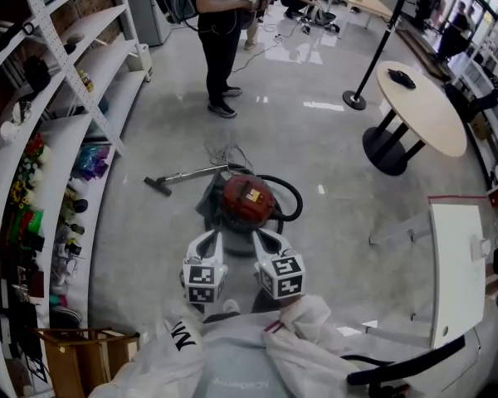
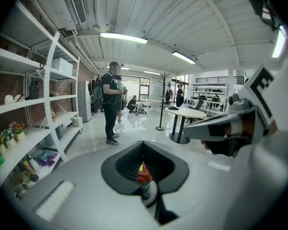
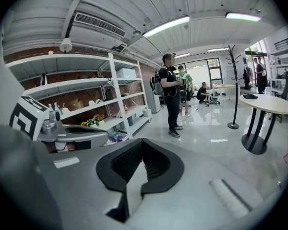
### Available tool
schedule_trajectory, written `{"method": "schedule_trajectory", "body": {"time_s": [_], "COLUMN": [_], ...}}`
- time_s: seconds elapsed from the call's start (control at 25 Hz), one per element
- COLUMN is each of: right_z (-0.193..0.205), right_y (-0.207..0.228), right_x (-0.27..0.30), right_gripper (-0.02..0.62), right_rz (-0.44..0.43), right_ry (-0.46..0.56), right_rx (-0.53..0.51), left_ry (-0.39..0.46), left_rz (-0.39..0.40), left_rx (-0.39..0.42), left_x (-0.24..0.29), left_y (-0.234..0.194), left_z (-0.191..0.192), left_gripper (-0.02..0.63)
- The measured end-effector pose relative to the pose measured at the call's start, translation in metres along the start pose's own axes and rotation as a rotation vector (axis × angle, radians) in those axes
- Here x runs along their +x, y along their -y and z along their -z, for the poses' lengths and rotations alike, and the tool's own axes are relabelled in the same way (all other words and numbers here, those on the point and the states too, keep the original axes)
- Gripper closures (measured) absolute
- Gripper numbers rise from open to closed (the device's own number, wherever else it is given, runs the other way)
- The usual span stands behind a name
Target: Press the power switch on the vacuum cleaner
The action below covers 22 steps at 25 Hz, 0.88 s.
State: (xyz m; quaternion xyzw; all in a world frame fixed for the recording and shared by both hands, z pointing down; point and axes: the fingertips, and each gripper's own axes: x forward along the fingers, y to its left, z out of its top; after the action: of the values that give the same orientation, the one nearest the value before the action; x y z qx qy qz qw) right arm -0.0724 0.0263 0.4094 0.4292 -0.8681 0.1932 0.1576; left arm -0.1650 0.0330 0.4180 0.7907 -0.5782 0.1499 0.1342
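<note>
The red canister vacuum cleaner (image 1: 247,201) stands on the grey floor just ahead of me, its black hose (image 1: 290,197) looping round its right side. Its wand and floor nozzle (image 1: 170,178) lie to the left. My left gripper (image 1: 209,236) and right gripper (image 1: 266,235) hover side by side just short of the canister's near side, both shut and empty. In the left gripper view the left gripper (image 2: 144,145) has its jaws closed, and a sliver of the red vacuum cleaner (image 2: 143,174) shows through the slot. The right gripper (image 3: 141,145) is likewise closed. I cannot make out the switch.
A person (image 1: 220,31) stands beyond the vacuum. White shelving (image 1: 75,98) with small items runs along the left, with a cardboard box (image 1: 75,355) near its foot. A round table (image 1: 423,106) and a coat stand (image 1: 373,56) stand far right, a white desk (image 1: 456,264) near right.
</note>
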Motion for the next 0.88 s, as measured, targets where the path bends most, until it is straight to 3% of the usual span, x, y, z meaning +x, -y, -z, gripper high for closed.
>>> {"method": "schedule_trajectory", "body": {"time_s": [0.32,0.88], "right_z": [0.014,0.013], "right_y": [-0.017,-0.021], "right_x": [-0.015,-0.033], "right_gripper": [0.595,0.595], "right_rz": [0.045,0.080], "right_ry": [0.001,0.016], "right_rx": [0.007,0.005], "left_ry": [-0.004,0.004], "left_rz": [0.023,0.074], "left_rx": [-0.008,-0.015], "left_x": [-0.027,-0.032], "left_y": [-0.003,0.011], "left_z": [0.021,0.017], "left_gripper": [0.606,0.606]}}
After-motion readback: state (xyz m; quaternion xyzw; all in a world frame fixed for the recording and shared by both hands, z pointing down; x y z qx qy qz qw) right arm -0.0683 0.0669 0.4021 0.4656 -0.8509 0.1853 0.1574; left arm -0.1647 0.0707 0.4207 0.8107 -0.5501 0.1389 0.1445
